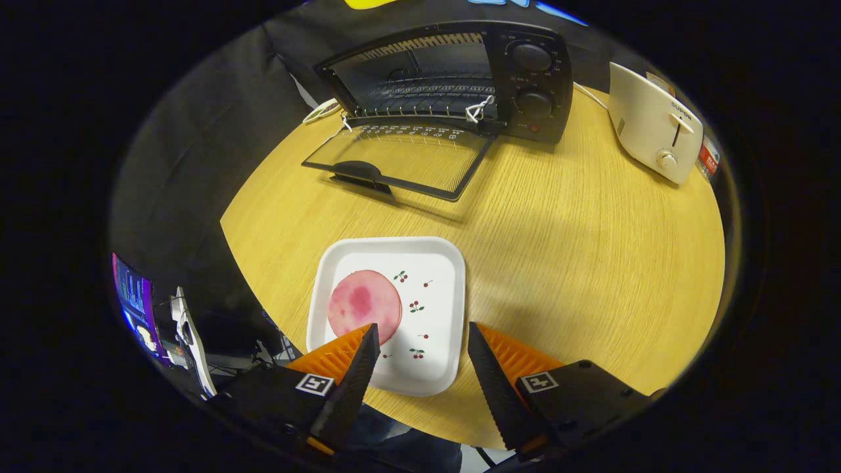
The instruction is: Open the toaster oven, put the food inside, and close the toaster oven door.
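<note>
A black toaster oven stands at the far side of the round wooden table, its glass door folded down flat and open, the wire rack inside bare. A white square plate with small cherry prints lies near me. On its left half rests a round pink slice of food. My gripper hovers above the plate's near part with its fingers wide apart and nothing between them; the left fingertip overlaps the slice's near edge in the view.
A cream pop-up toaster stands at the far right of the table, with a cord running behind the oven. A lit screen and some equipment sit beyond the table's left edge.
</note>
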The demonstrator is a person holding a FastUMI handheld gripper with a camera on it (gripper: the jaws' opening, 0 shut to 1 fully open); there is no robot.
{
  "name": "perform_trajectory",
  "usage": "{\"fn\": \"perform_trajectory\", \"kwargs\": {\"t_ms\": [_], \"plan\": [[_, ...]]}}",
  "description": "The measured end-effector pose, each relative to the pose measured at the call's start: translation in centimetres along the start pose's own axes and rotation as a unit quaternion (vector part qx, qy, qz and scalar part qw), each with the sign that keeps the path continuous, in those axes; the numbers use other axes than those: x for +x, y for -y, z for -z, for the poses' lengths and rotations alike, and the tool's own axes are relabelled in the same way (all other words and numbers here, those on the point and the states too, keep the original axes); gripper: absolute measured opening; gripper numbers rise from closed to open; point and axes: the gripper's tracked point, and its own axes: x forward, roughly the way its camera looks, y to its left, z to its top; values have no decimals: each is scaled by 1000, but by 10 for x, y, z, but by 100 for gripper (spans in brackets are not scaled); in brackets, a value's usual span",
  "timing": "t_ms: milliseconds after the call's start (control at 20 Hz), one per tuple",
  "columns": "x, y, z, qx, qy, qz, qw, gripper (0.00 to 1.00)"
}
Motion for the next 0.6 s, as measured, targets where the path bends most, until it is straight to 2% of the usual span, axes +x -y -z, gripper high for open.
{"fn": "perform_trajectory", "kwargs": {"t_ms": [400,450,550,600], "plan": [[9,7,-8,22,-30,-1,999,57],[11,8,-7,17,-34,2,999,57],[9,20,-10,8,-35,32,999,33],[24,21,-9,12,-43,30,999,22]]}}
